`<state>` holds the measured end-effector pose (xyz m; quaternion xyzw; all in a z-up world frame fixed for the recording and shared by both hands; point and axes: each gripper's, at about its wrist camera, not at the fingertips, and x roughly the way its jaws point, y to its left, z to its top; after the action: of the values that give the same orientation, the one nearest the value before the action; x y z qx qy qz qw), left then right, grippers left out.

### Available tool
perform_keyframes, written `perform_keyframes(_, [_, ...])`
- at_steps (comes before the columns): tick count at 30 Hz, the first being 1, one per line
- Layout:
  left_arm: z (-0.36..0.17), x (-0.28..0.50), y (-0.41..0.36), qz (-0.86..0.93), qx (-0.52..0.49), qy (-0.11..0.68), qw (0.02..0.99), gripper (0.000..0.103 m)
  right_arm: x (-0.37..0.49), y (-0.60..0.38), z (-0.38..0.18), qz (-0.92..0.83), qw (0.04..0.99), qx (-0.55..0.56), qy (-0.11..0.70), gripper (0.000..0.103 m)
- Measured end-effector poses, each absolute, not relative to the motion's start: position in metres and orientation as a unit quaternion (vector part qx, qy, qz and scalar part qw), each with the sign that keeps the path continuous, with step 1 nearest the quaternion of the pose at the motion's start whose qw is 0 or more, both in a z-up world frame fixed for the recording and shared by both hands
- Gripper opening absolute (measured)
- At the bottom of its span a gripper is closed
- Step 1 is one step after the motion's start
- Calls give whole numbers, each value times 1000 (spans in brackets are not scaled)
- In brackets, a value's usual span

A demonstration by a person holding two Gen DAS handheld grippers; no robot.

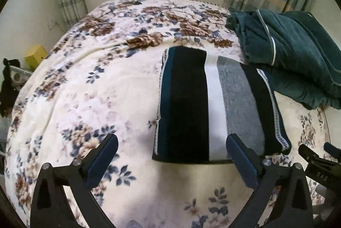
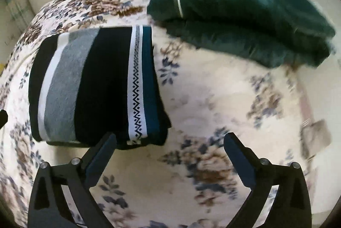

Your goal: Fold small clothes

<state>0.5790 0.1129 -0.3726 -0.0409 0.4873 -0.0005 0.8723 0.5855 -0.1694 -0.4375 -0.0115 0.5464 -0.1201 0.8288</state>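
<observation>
Left wrist view: left gripper [image 1: 171, 143] spread wide, holding nothing, low over floral blanket [image 1: 85, 89]. Folded striped garment [image 1: 213, 104] lies flat on blanket just ahead; right-hand fingertip [image 1: 232, 139] overlaps its near edge. Green folded pile [image 1: 294, 53] touches its far right corner.

Right wrist view: right gripper [image 2: 170, 142] also wide, empty. Striped garment [image 2: 96, 87] sits front-left, near edge by left fingertip [image 2: 110, 138]. Green pile [image 2: 234, 10] beyond; right side blurred.
</observation>
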Motion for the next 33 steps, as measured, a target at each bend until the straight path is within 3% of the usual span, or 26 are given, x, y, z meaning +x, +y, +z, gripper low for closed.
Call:
perform_keyframes(10, [-273,491,99,-1,-35,462,886,103,508,-148,-310,-128,859,-23,495,103])
perform_keyframes(25, [-92,324,71,-9,-14,377,926,103,303,-148,-76,-113,911,-6,397,103])
perform_keyframes(33, [-35,259,72,-5,-15,340,940,103,212,-140,6,-93,933,1,348,103])
